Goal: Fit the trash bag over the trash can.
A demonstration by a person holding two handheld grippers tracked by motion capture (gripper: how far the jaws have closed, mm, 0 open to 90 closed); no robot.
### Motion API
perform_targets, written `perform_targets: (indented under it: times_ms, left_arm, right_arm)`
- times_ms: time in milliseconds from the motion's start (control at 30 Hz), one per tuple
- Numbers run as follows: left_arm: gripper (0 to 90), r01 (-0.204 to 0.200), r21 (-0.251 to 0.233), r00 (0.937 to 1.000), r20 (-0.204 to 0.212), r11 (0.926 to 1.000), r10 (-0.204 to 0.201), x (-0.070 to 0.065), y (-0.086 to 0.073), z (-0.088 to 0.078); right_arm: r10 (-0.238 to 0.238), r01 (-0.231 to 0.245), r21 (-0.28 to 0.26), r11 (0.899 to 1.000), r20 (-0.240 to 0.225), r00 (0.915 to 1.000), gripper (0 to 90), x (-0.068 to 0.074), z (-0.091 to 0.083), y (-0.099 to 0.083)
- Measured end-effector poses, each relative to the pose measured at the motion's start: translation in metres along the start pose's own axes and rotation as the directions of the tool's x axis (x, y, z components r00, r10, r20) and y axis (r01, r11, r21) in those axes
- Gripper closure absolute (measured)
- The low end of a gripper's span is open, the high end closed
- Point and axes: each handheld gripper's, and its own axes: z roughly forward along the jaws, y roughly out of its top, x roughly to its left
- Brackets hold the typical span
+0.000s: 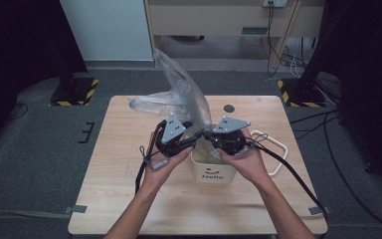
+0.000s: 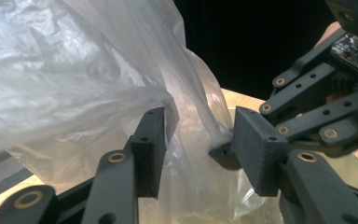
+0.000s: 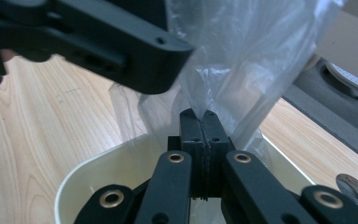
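Observation:
A clear plastic bag [image 1: 181,94] rises out of a cream bin [image 1: 213,172] marked "Hello" at the table's middle. My right gripper [image 1: 210,134] reaches in from the right over the bin's rim [image 3: 74,182]. It is shut on a fold of the bag [image 3: 242,60], the jaws pressed together [image 3: 203,116]. From the left comes my left gripper [image 1: 199,133], which stands open [image 2: 200,140] with the bag film [image 2: 74,84] hanging between its fingers [image 2: 147,149] and draped against one of them. The two grippers nearly touch above the bin.
A white rounded frame [image 1: 274,149] lies on the wooden table [image 1: 119,164] just right of the bin. A dark round disc [image 1: 229,108] sits near the far edge. Black-and-yellow striped stand bases [image 1: 74,92] rest on the floor behind the table.

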Motion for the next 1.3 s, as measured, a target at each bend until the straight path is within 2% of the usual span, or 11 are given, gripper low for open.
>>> perform_targets:
  times_ms: [67,400,600,1033,1200,1300]
  left_arm:
    - [48.3,0.004,0.003,1.0,0.001,1.0,-0.004,0.0,-0.001,-0.001]
    - [41.8,0.008,-0.022,0.9999,-0.013,0.9997,-0.009,0.002,-0.008,-0.015]
    - [44.7,0.007,-0.024,0.9995,-0.029,0.9997,-0.008,0.005,-0.012,-0.024]
    - [66.5,0.004,-0.019,0.9983,-0.058,0.9998,-0.005,0.014,-0.017,-0.03]
    - [84.6,0.006,-0.012,0.9987,-0.051,0.9999,-0.006,0.017,-0.017,-0.031]
    - [90.0,0.006,-0.001,0.9986,-0.052,1.0,-0.006,0.019,-0.016,-0.029]
  right_arm:
    - [0.001,-0.001,0.004,1.0,0.007,1.0,90.0,-0.001,0.001,0.0]
    - [0.015,-0.016,0.015,1.0,0.043,0.999,90.0,-0.008,-0.001,0.0]
    - [0.029,-0.03,0.022,0.999,0.059,0.9979,90.0,-0.011,-0.001,0.0]
    - [0.032,-0.034,0.028,0.999,0.074,0.9968,90.0,-0.017,-0.009,-0.004]
    - [0.026,-0.028,0.027,0.999,0.076,0.9968,90.0,-0.017,-0.013,-0.004]
    - [0.022,-0.024,0.022,0.999,0.078,0.9967,90.0,-0.018,-0.017,-0.005]
